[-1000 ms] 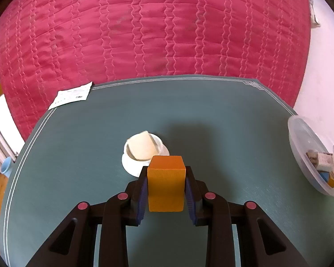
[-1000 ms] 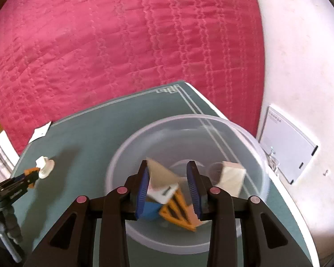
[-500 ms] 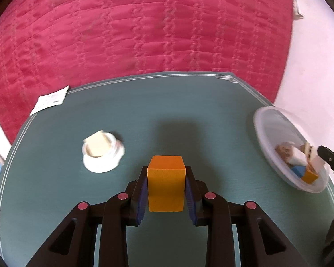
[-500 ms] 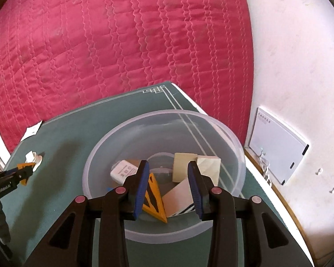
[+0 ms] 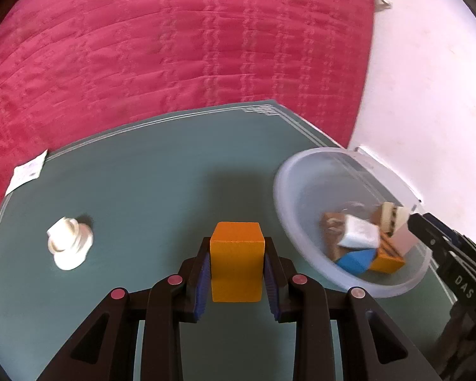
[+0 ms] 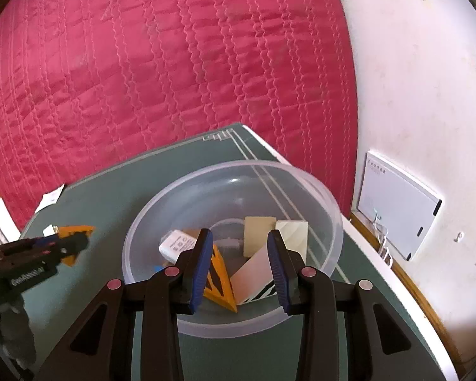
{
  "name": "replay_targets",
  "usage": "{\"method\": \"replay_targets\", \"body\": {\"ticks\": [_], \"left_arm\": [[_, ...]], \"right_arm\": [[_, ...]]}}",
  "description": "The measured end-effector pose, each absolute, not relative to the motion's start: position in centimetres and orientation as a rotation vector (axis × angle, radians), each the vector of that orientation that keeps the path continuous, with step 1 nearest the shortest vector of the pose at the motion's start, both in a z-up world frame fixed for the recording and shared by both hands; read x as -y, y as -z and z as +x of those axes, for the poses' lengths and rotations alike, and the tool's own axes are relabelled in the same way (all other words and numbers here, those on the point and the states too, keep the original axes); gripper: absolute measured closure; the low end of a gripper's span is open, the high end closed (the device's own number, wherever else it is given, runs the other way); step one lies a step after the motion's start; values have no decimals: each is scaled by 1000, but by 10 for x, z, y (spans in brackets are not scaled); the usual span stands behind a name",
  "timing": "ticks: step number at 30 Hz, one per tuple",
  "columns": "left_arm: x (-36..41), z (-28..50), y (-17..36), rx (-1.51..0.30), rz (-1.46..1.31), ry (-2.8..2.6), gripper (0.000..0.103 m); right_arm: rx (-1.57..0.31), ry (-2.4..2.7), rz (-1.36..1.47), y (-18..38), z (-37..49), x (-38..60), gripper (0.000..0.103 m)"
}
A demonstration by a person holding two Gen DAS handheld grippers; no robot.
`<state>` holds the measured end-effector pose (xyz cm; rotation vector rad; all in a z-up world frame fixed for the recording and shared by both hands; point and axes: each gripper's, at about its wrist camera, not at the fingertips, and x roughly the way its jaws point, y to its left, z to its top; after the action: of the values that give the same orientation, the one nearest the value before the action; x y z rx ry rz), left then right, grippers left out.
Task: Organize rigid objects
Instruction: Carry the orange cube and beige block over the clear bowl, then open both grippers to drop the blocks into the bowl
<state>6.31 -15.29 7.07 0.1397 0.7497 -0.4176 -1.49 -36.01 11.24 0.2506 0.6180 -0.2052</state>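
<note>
on the green table mat (image 5: pixel 161 171), just in front of a big pink quilted cover (image 5: pixel 174 38), the left gripper (image 5: pixel 237 257) is clenched on an orange block (image 5: pixel 237 258), its blue pads pressed flat against the block's two sides. the block is lifted clear of the mat, and it sits to the left of a clear plastic bowl (image 5: pixel 288 209) that stands near the mat's right corner.

inside that bowl lies a jumble of pieces: a white block (image 5: pixel 360 236), a blue piece (image 5: pixel 355 260), an orange piece (image 5: pixel 388 262) and some pale wooden ones, though the left view is smeared there and i can't sort them well. from the right wrist view the same bowl (image 6: pixel 330 200) holds a white tablet-like piece (image 6: pixel 176 244), an orange triangle (image 6: pixel 220 281), two pale wooden blocks (image 6: pixel 258 233) and a pinkish flat card (image 6: pixel 252 277).

the right gripper (image 6: pixel 239 260) hangs over the near rim of the bowl with its jaws parted and nothing pinched between the pads.

off to the left on the mat a small white cap-shaped thing (image 5: pixel 69 243) stands alone, well apart from the bowl. a paper slip (image 5: pixel 27 173) lies at the far left edge of the mat. a white flat device (image 6: pixel 399 212) leans on the wall beside the table.
</note>
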Motion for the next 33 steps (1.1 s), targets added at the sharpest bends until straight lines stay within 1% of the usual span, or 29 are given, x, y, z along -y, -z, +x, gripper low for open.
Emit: {"method": "replay_targets", "body": {"ticks": [8,20,21,23,24,25,29,33], "left_arm": [[191,66,-73,-748,159,489,72],[219,74,-68,-772,149,543,72],[220,73,-69,-768,140,548,70],[221,73,-69,-767,134,549,60],[221,73,-69,-761,133,545,52],[220,71,-69,-751,134,540,47],[217,71,-69,-738,142,515,43],[208,72,-67,-734,142,476,37]], "right_arm": [[-622,205,269,-111,-16,361,66],[-618,212,287,-112,-15,364,65],[-619,212,287,-111,-15,363,65],[-620,212,288,-111,-16,364,65],[-621,212,288,-111,-16,365,65],[-621,213,289,-111,-15,365,65],[-622,218,289,-110,-16,366,65],[-621,221,283,-109,-16,367,65]]}}
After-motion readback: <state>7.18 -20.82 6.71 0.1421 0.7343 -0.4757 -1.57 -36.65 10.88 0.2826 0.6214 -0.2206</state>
